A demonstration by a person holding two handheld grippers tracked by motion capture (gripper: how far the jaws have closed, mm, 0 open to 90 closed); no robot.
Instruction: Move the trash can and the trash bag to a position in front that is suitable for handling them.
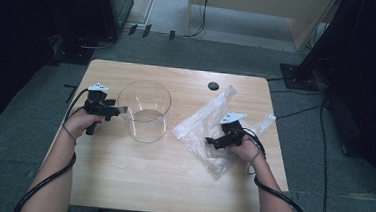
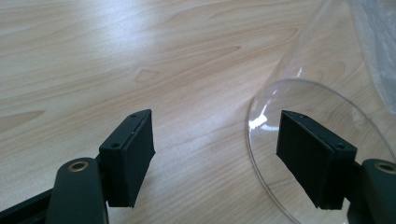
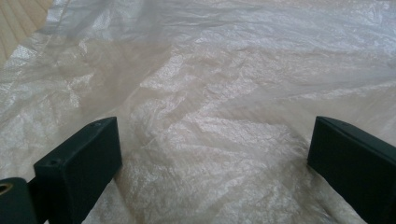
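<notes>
table (image 1: 171,175): pale wood-grain laminate, smooth, soft sheen | container (image 1: 144,110), centre left: clear glass or plastic, glossy, bright glints on rim | bag (image 1: 202,129), centre right: thin translucent plastic film, crinkled, faintly shiny | gripper pads (image 2: 135,154): black, matt, finely ribbed

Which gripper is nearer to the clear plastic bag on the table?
Right. The right gripper sits over the plastic bag, open jaws either side of its film. The left gripper is across the table beside the glass container.

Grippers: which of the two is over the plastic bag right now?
The right gripper; its open jaws hang over the crinkled plastic bag. The left gripper sits open at the clear container rim.
</notes>
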